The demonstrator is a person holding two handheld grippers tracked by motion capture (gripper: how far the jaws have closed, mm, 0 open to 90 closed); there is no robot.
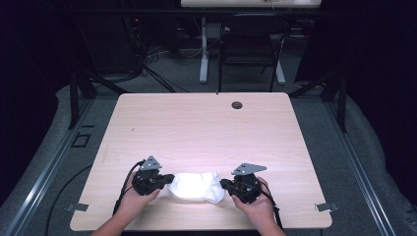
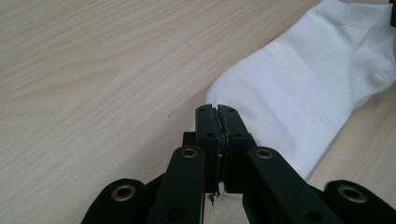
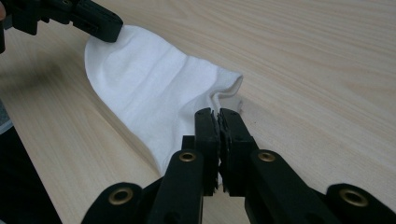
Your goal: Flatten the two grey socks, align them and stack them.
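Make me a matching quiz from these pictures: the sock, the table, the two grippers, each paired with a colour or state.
Things:
1. sock
2. table
3. left gripper
4. right gripper

Matches:
A. pale wood
B. shut at the sock's toe end
C. white, lying flat
D. shut at the sock's cuff end

Pairs: 1-C, 2-A, 3-B, 4-D
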